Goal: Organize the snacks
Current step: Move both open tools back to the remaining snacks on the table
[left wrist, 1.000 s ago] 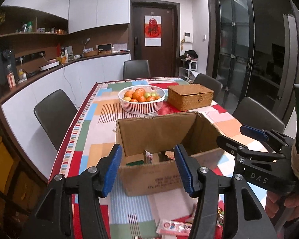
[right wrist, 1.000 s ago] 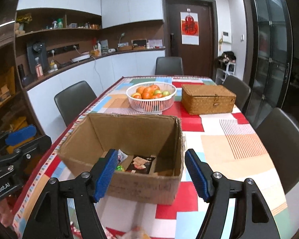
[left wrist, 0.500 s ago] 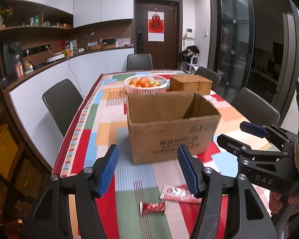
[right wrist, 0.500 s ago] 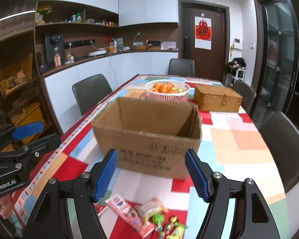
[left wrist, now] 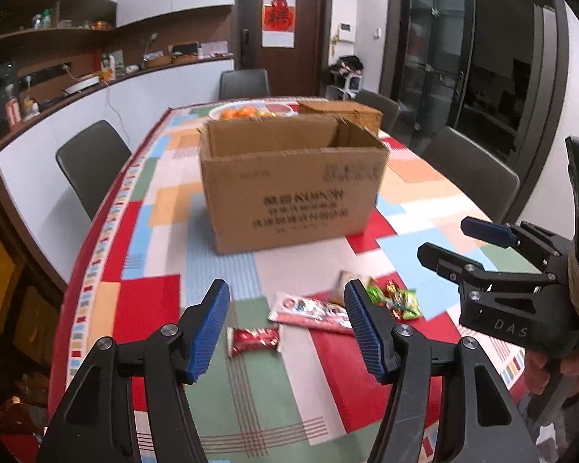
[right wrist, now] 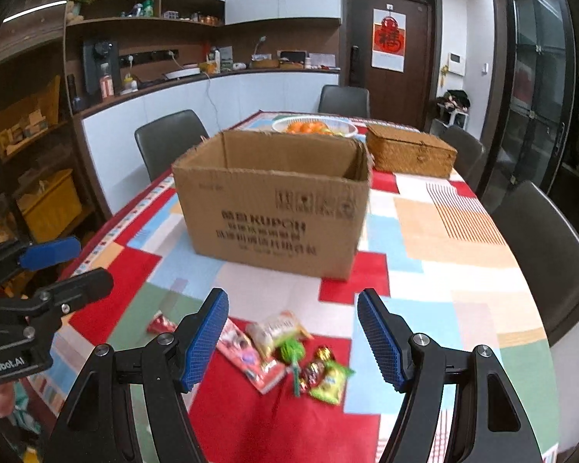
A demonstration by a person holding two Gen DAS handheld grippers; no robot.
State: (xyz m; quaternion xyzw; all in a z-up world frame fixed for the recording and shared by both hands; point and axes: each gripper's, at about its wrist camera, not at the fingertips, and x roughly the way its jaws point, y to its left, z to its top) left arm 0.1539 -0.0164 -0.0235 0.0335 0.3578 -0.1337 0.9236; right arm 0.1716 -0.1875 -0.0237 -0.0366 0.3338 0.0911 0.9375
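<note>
An open cardboard box [left wrist: 289,181] stands mid-table; it also shows in the right wrist view [right wrist: 278,200]. Loose snacks lie on the tablecloth in front of it: a small red packet [left wrist: 254,340], a long pink-white packet [left wrist: 308,310], a pale packet [right wrist: 278,330], a green lollipop [right wrist: 291,349] and a green candy bag [right wrist: 330,382]. My left gripper [left wrist: 285,326] is open and empty above the red packet. My right gripper [right wrist: 293,341] is open and empty above the snack pile; it also shows in the left wrist view [left wrist: 478,239].
A white basket of oranges [right wrist: 314,127] and a wicker box [right wrist: 409,150] sit behind the cardboard box. Dark chairs [left wrist: 90,162] surround the table. A counter and shelves run along the left wall.
Both grippers have pulled back and dropped lower from over the box. The box interior is out of sight, and the snacks in front of the box have come into view.
</note>
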